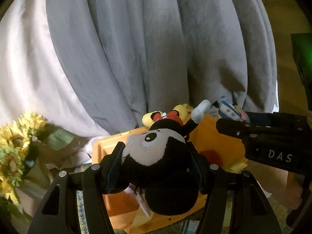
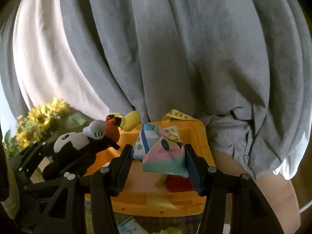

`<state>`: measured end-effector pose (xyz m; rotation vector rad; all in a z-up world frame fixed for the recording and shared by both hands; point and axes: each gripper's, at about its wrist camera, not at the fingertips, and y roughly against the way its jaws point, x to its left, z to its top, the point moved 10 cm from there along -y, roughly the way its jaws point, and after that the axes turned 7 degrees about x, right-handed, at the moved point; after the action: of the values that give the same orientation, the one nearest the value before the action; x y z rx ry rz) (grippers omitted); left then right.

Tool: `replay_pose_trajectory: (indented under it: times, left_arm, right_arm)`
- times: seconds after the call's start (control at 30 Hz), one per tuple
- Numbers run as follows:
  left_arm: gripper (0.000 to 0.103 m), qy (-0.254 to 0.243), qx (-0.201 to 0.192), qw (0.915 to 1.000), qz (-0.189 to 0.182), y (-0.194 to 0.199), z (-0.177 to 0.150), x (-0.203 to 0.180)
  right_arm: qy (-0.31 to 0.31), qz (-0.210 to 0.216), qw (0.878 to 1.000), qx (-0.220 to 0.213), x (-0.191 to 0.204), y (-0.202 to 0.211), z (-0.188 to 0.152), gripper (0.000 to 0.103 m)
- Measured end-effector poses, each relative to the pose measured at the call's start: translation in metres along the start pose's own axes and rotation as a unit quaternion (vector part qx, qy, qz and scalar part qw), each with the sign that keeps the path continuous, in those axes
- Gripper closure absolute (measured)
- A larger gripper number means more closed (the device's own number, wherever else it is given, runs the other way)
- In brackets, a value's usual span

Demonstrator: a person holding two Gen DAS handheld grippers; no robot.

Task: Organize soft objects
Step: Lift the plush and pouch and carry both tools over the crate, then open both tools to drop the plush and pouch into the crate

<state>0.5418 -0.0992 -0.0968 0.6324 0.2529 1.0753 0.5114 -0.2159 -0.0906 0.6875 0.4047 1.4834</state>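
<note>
Left gripper (image 1: 158, 159) jaws clamped on a black mouse plush (image 1: 161, 156), held above an orange bin (image 1: 109, 142) | right gripper (image 2: 158, 163) jaws clamped on a pastel cloth toy (image 2: 163, 152), also over the bin | grey curtain (image 1: 156, 39) behind | sunflowers (image 1: 15, 140) at left

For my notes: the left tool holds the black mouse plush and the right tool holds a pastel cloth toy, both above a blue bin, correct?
Nearly: the bin is orange, as the right wrist view shows. The left tool does hold the mouse plush, and the right tool the pastel cloth toy.
</note>
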Motion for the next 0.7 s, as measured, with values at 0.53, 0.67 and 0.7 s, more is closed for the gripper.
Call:
replay_pose_trajectory:
  times: [0.53,0.67,0.7]
  left_arm:
    - [0.026,-0.001,0.041,0.9991,0.011,-0.058,-0.016,0.012]
    - [0.022,0.002,0.038,0.999,0.021,-0.052,-0.016,0.013]
    - [0.021,0.004,0.035,0.9991,0.023,-0.049,-0.015,0.013]
  right_arm:
    - [-0.008,-0.004,0.998,0.06,-0.011,-0.076,-0.009,0.027]
    - [-0.013,-0.014,0.998,0.053,-0.016,-0.076,-0.007,0.026]
    - [-0.012,-0.019,0.998,0.051,-0.017,-0.074,-0.007,0.026]
